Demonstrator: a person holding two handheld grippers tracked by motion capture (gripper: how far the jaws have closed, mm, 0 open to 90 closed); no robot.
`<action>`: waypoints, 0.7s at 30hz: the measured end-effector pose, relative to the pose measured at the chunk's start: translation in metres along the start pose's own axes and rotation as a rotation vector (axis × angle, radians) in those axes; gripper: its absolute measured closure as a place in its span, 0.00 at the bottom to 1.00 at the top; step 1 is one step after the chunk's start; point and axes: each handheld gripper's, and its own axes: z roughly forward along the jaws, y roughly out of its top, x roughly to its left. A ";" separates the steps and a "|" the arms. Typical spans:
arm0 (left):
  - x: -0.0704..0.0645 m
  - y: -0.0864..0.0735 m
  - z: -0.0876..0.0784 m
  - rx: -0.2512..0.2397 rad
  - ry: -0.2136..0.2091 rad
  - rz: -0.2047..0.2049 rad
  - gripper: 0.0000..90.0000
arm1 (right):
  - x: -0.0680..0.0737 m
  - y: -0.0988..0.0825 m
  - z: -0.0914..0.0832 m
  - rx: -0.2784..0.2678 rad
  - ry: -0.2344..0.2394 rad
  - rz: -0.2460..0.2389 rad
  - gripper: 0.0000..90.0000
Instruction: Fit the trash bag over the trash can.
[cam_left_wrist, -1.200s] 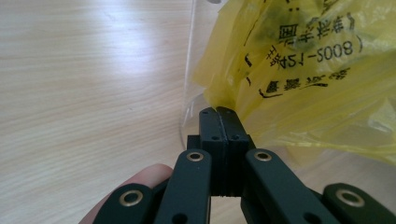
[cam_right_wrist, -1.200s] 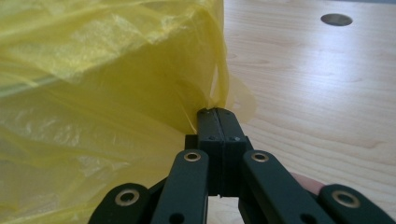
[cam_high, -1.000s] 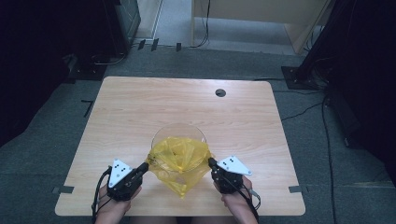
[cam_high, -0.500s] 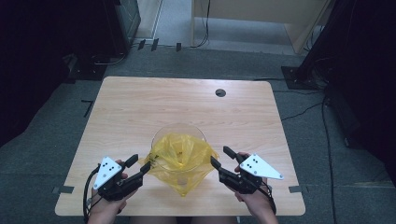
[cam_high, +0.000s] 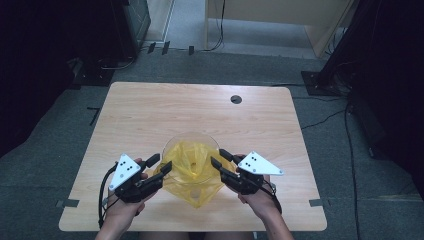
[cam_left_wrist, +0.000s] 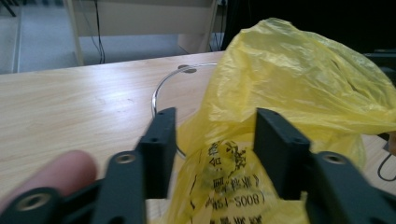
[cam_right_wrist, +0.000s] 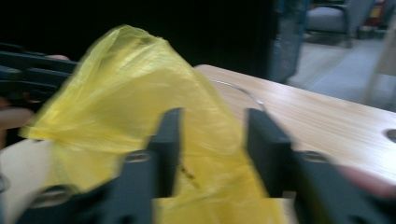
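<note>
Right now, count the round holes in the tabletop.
1. The hole sits near the far edge of the table, right of centre, beyond the yellow bag. The bag may hide others.

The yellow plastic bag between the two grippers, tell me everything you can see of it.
The yellow plastic bag is thin, translucent and crumpled, with dark print on its lower part in the left gripper view. It sits bunched up in a clear glass bowl near the table's front edge, and its lower corner spills over the rim toward the person. Both grippers' jaws stand apart on either side of it; whether they touch the film I cannot tell.
</note>
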 end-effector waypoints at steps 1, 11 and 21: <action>0.001 0.001 0.003 -0.004 -0.002 -0.007 0.67 | -0.001 0.000 0.001 0.001 -0.009 0.007 0.84; 0.027 0.005 0.023 -0.012 0.003 -0.096 0.96 | -0.007 -0.002 0.019 0.017 -0.089 0.008 1.00; 0.035 0.013 0.047 -0.018 0.101 -0.135 0.98 | -0.016 0.008 0.036 0.031 -0.195 0.033 1.00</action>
